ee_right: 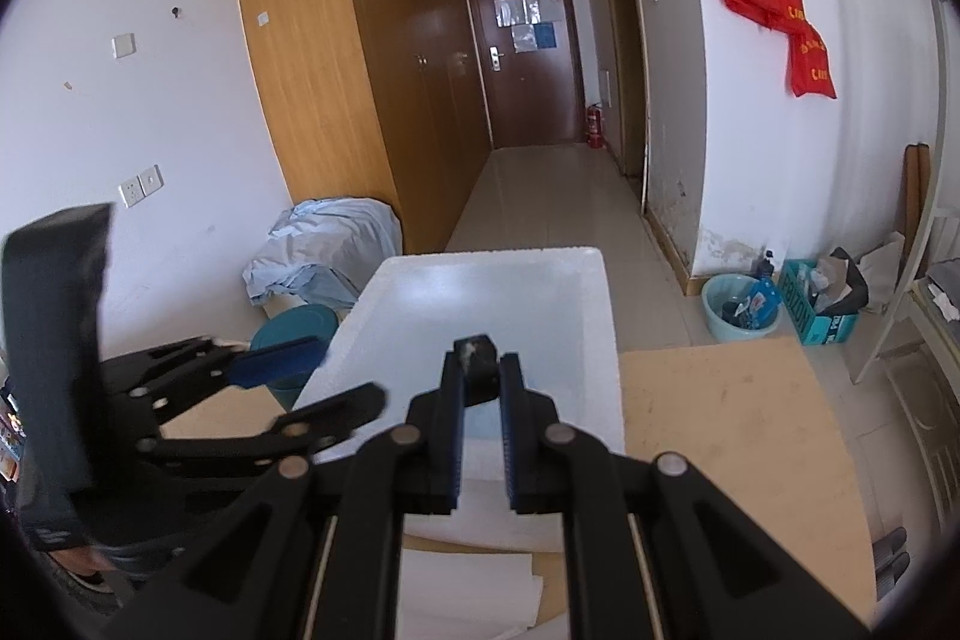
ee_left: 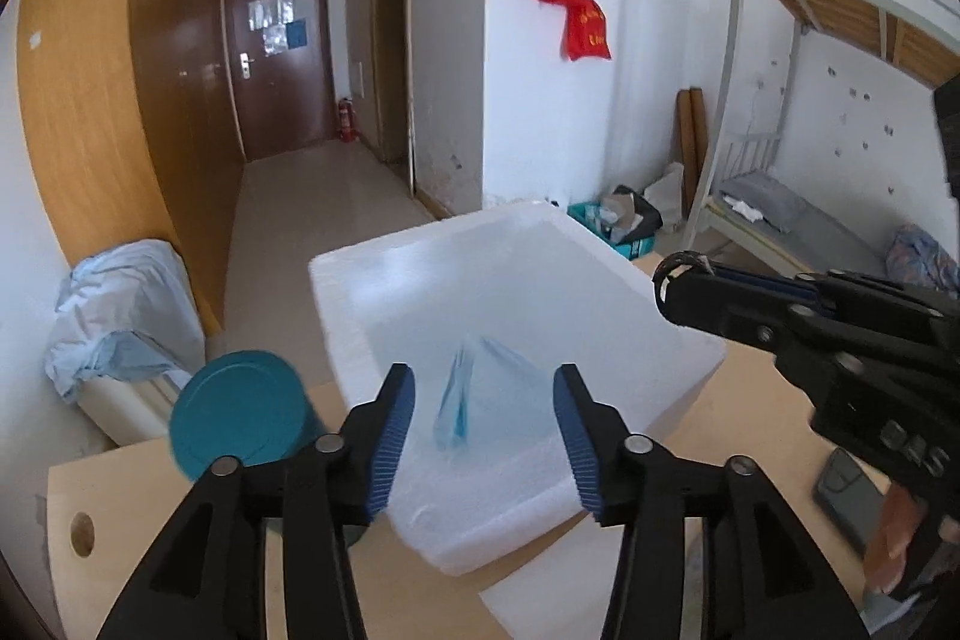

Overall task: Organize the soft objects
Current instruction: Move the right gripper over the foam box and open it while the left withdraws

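Hovering over the near edge of the white foam box (ee_left: 384,280), the left tongs (ee_left: 483,436) stand released, a pale blue soft object (ee_left: 474,394) lying inside the box beyond them. The right tongs (ee_right: 482,400) are clenched on a small dark object (ee_right: 478,361) above the box; the table (ee_right: 738,400) carries it.

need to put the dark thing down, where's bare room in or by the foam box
Box floor beyond the right gripper lies bare; the blue plastic bag takes the near part. Tabletop right of the box is bare. The left side is crowded: teal can, left gripper.
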Demonstrator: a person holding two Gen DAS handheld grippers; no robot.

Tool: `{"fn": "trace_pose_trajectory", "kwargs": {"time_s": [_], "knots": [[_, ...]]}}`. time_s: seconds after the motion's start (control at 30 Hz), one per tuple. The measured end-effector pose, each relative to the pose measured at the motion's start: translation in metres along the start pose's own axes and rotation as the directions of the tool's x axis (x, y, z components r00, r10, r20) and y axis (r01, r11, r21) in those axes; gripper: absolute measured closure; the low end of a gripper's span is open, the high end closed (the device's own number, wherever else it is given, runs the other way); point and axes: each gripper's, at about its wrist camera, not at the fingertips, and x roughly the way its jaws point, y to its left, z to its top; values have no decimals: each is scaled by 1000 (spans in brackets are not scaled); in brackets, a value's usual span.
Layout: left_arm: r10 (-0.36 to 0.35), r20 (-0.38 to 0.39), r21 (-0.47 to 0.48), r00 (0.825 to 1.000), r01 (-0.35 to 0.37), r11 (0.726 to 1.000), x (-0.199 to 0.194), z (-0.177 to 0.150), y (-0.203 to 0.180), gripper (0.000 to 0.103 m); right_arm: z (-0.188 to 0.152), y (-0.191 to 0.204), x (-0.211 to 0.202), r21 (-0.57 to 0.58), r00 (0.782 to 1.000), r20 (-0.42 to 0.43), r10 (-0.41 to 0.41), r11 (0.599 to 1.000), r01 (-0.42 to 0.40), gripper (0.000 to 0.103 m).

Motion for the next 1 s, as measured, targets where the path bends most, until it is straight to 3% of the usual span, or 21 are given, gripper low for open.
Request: {"fn": "trace_pose_trajectory", "kwargs": {"time_s": [0.1, 0.2, 0.23, 0.33, 0.47, 0.6, 0.83, 0.87, 1.0], "knots": [[-10, 35, -28, 999, 11, 1000, -22, -4, 9, 46, 0, 2, 4, -8, 1000, -9, 1, 1000, -2, 90], [-1, 83, -58, 997, 6, 998, -54, -10, 19, 20, 0, 7, 13, -21, 1000, -26, 0, 1000, 0, 90], [17, 104, -65, 994, -11, 998, -66, -13, 23, 17, 1, 8, 16, -20, 1000, -31, 1, 1000, -1, 90], [58, 154, -81, 986, -46, 996, -95, -22, 30, 14, 1, 9, 22, -29, 999, -43, -10, 1000, 8, 90], [65, 140, -115, 988, -49, 992, -111, -34, 40, 13, 1, 7, 29, -28, 998, -60, -17, 999, 15, 90], [45, 122, -166, 991, -24, 986, -114, -44, 53, 13, 0, 5, 36, -23, 997, -79, -17, 1000, 15, 90], [68, 117, -205, 991, -43, 978, -110, -49, 66, 13, -1, 11, 37, -25, 996, -87, -31, 999, 29, 88], [75, 110, -208, 991, -50, 977, -109, -50, 67, 13, -1, 12, 38, -29, 995, -89, -33, 999, 30, 86], [82, 88, -222, 993, -61, 973, -101, -50, 70, 13, -3, 13, 36, -25, 996, -78, -39, 999, 37, 62]]}}
